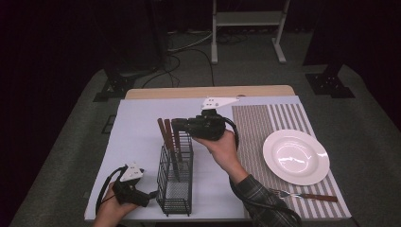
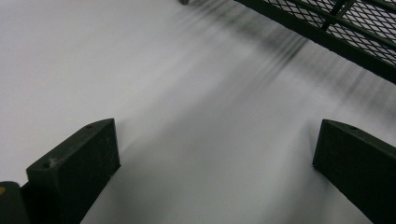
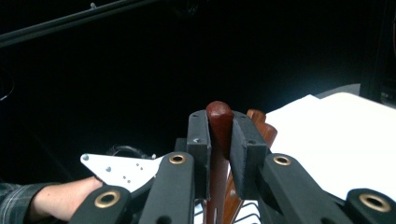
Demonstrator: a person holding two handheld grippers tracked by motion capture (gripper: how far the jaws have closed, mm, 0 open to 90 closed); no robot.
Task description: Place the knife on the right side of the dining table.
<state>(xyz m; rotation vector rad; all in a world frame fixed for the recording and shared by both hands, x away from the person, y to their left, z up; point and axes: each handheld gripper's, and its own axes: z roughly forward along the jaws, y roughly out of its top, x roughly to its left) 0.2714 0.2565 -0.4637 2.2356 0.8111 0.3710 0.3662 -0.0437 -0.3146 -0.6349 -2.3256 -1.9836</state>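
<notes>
The wire caddy (image 1: 175, 177) stands on the white sheet (image 1: 137, 137) near the table's front edge, and everything else places itself around it. From the high view, three wooden-handled utensils stand upright in its far compartment, and the right gripper (image 1: 176, 126) reaches in from the caddy's right, its jaws at the top of the rightmost handle.

The right gripper view settles what the high view leaves vague: the two black jaws are pressed against either side of a rounded red-brown handle (image 3: 219, 122), clamped just below its tip. A second wooden handle (image 3: 261, 128) rises just behind and beside it, and the caddy's top wire (image 3: 245, 217) shows at the bottom. Farther off in that view, the other hand (image 3: 60, 200) and a grey plate (image 3: 122, 169) appear.

The left gripper (image 1: 152, 194) lies low just left of the caddy's near end. Its own view shows its jaws spread wide over bare white sheet (image 2: 187, 116), holding nothing, with the caddy's mesh wall (image 2: 359, 28) crossing the upper right corner.

Well to the right of the caddy, a white plate (image 1: 296, 156) sits on a striped placemat (image 1: 255, 127), and a wooden-handled fork (image 1: 302, 194) lies on the mat in front of the plate.
</notes>
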